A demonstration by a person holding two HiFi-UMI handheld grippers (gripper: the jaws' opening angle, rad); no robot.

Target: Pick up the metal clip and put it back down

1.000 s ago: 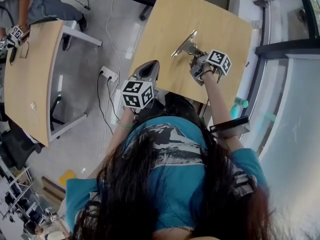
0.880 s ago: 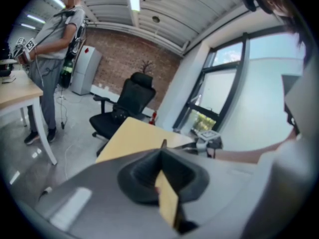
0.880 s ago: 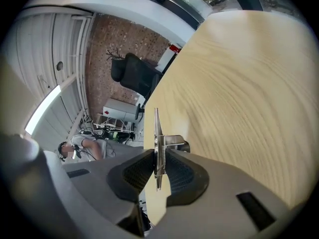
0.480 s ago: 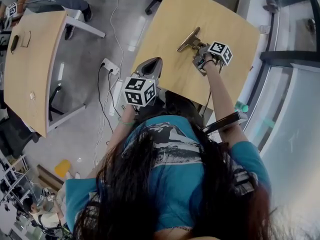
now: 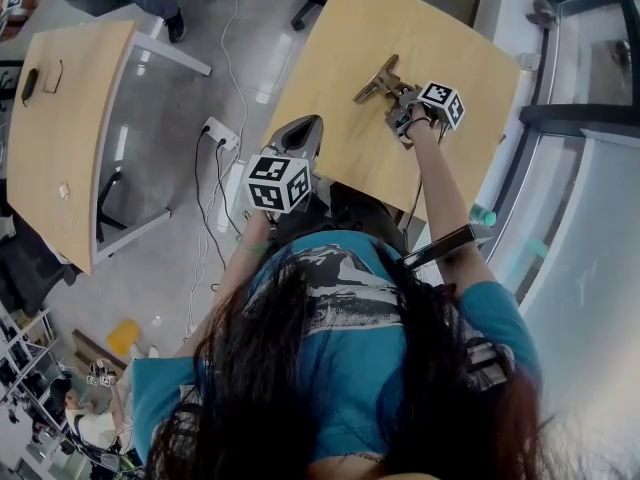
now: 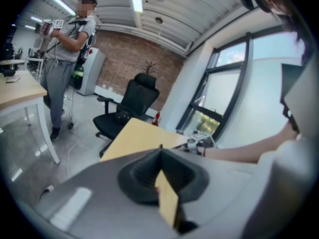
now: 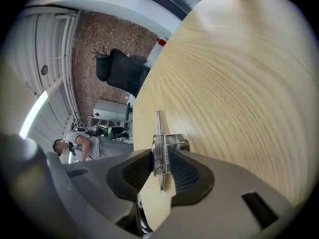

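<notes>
Opening on the metal clip [image 7: 160, 156], the right tongs [image 7: 162, 171] have its spring between the pads, which appear to touch it. The clip lies mid-table [image 5: 440, 28], its long axis pointing straight out from these tongs. The left tongs [image 5: 302, 130], closed and empty, hang over the table's near edge, farther off. Only the right gripper view shows pad contact.
</notes>
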